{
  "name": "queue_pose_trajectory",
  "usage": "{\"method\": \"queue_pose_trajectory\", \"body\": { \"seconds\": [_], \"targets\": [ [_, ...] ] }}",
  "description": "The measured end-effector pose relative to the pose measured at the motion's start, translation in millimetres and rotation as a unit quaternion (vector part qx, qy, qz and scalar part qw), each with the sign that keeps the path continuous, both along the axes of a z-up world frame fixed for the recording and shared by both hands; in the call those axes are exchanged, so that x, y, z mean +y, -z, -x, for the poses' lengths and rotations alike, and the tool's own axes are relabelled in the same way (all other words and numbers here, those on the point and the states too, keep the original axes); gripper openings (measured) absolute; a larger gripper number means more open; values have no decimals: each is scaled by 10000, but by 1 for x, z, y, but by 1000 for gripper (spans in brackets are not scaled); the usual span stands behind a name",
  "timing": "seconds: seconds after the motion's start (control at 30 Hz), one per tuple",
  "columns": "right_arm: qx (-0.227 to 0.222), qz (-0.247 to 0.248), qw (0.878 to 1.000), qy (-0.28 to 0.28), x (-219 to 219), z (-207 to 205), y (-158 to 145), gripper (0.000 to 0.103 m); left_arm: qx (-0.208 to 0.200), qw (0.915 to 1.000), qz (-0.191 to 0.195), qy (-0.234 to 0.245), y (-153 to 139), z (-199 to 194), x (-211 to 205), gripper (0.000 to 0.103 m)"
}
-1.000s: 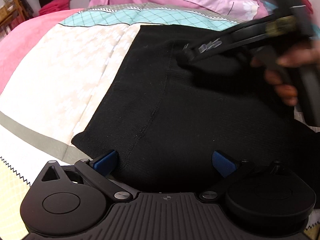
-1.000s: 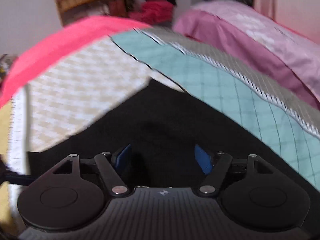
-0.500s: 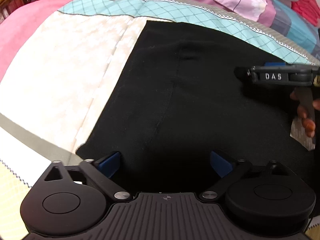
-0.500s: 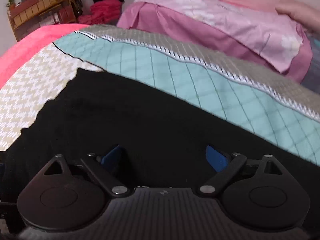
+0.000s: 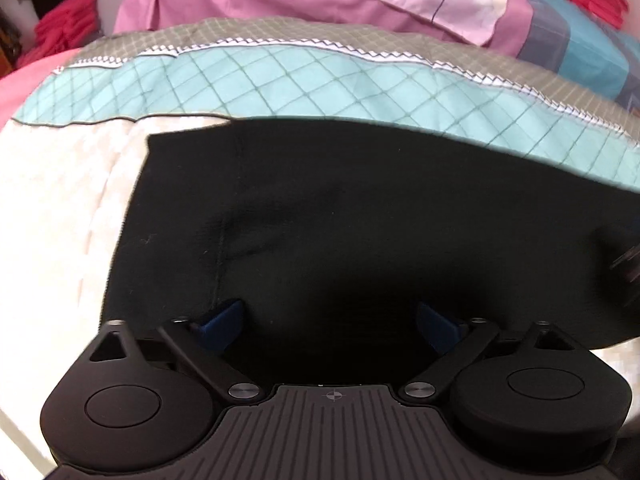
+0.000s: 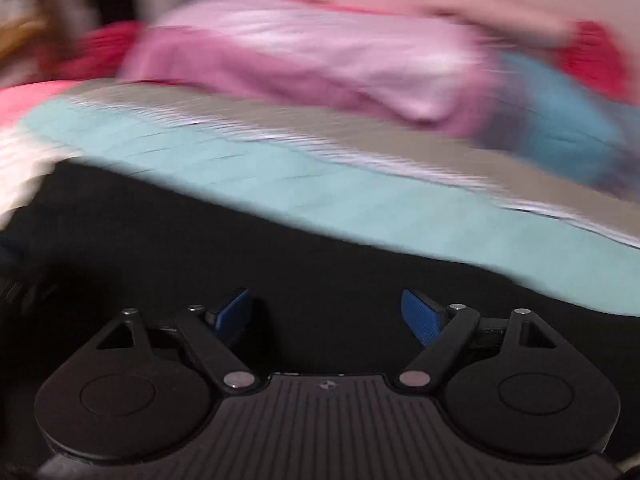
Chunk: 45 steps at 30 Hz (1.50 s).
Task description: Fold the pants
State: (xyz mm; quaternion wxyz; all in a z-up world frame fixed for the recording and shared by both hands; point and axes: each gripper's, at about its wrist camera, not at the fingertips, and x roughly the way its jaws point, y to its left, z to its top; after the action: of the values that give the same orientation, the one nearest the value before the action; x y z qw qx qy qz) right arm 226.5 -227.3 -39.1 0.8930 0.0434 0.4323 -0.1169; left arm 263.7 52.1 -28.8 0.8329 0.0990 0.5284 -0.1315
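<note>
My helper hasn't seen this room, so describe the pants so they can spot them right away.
Find the bed with the patchwork quilt of teal, cream and grey panels. Spread flat across its near side lie the black pants. They are the only dark item on the pastel bedding, with a stitched seam running down them.

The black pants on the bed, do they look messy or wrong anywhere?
Mostly fine. The black pants lie flat on the quilt. The only odd spot is a small pucker of wrinkles beside the seam, where the cloth bunches up a little. No holes or stains show.
</note>
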Motion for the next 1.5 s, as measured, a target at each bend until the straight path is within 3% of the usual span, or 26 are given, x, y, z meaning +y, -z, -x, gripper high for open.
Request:
{"method": "queue_pose_trajectory", "body": {
  "seconds": [0.1,0.17,0.27,0.37,0.4,0.47,0.5,0.57,0.63,0.73,0.8,0.97,1.03,1.1,1.17,1.5],
  "targets": [
    [-279,-1238,9911,-408,-33,33,-18,87,-177,9995,-217,160,3,5,-6,103],
    [-501,-818,9951,-252,-48,61,-31,88,-183,9995,-205,126,4,4,-6,103],
    [-676,-382,9940,767,-93,91,-35,88,-133,9996,-252,53,7,0,-12,103],
    [-261,-143,9846,1725,-145,105,-13,79,-214,9990,-388,10,7,5,-19,103],
    [-149,-123,9834,1806,-157,109,-5,78,-229,9989,-406,-17,8,5,-22,103],
    [-482,-162,9862,1575,-170,126,-5,76,-229,9989,-391,-105,9,12,-24,103],
    [-499,-234,9837,1713,-176,130,-6,76,-229,9989,-404,-108,9,11,-25,103],
    [-574,-443,9763,2040,-181,135,-12,82,-210,9988,-436,-121,10,9,-26,103],
    [-650,-422,9785,1912,-174,137,-17,92,-189,9987,-450,-136,8,9,-30,103],
    [-204,-40,9885,1499,-171,129,-7,92,-207,9986,-464,-164,8,9,-30,103],
    [-32,187,9879,1542,-178,132,-1,92,-252,9985,-463,-141,8,11,-30,103],
    [-125,283,9605,2764,-201,147,-8,94,-346,9984,-426,-99,11,15,-28,103],
    [54,264,9645,2629,-194,148,-6,96,-387,9983,-421,-103,12,17,-27,103],
    [197,586,9707,2324,-183,149,-7,96,-429,9982,-407,-84,12,18,-27,103],
    [270,684,9695,2340,-178,153,-11,96,-472,9981,-400,-71,13,20,-27,103],
    [10,663,9611,2681,-151,226,-50,96,-219,9985,-421,-264,1,22,-25,103]
  ]
}}
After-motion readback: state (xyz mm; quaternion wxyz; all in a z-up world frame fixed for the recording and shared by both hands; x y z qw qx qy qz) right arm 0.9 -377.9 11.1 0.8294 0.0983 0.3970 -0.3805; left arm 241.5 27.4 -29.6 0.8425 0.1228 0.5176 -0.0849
